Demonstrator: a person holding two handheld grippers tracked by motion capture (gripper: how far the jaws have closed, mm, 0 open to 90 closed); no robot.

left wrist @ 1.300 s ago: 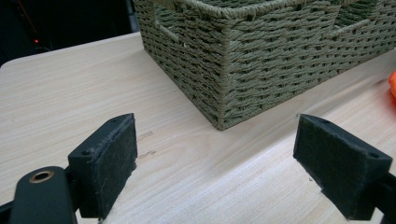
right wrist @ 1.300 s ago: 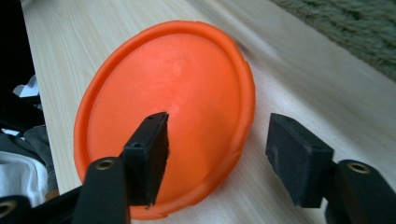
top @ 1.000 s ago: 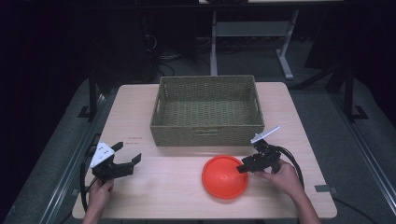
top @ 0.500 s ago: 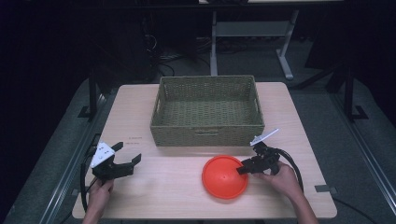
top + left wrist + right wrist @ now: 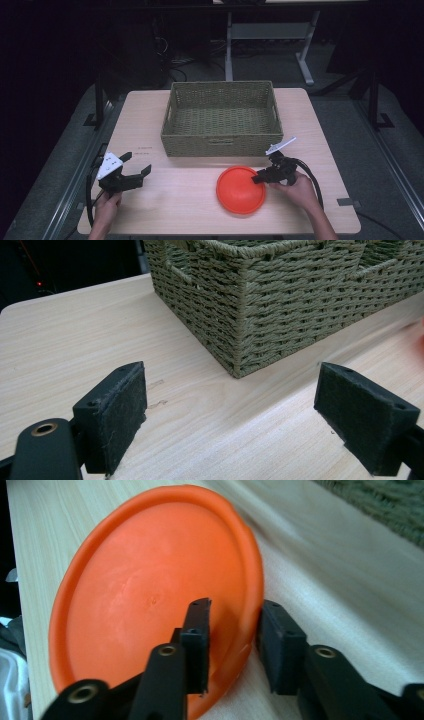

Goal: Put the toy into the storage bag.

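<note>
An orange plate [image 5: 240,189] lies on the wooden table [image 5: 190,210] in front of a woven basket [image 5: 222,120]. My right gripper [image 5: 260,177] reaches the plate's right rim from the right. In the right gripper view the plate [image 5: 150,595] has its rim between the jaws of my right gripper [image 5: 234,605]. One pad hangs over the plate's face and the other sits just outside the rim. The jaws have just been closing, and a strip of orange still shows between them. My left gripper [image 5: 137,162] stands open at the table's left, and the left gripper [image 5: 230,385] holds nothing.
The basket [image 5: 280,295] looks empty, and its near corner is just ahead of the left gripper. The table's front edge runs close behind both hands. Dark floor and table legs [image 5: 305,60] lie beyond the far edge.
The right gripper's jaws have drawn closer together at the plate's right rim. Both hands, the plate and the basket keep their places.
</note>
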